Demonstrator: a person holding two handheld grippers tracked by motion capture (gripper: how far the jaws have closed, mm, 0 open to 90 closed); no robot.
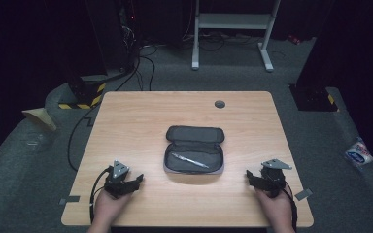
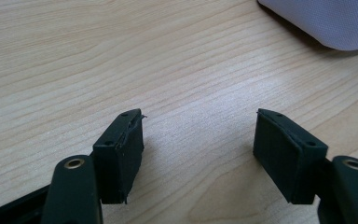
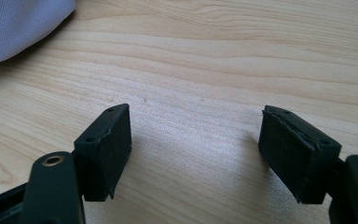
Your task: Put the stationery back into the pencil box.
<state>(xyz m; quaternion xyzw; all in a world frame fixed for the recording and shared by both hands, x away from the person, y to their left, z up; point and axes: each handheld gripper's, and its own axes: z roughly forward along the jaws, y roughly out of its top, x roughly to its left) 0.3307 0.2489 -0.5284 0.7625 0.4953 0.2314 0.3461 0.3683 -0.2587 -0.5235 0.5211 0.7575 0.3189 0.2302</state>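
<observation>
On the pale wood worktop [image 1: 126,121], around the open pencil case [image 1: 194,150]: both tongs [image 1: 138,179] [image 1: 248,177] wide, empty; beyond, dim grey floor [image 1: 320,141], perhaps carpeted.

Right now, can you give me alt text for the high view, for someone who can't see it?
An open grey pencil case with a pen inside lies in the middle of a wooden table. A person's hands rest at the near edge, the left claw and right claw both open and empty, one on each side of the case.
</observation>
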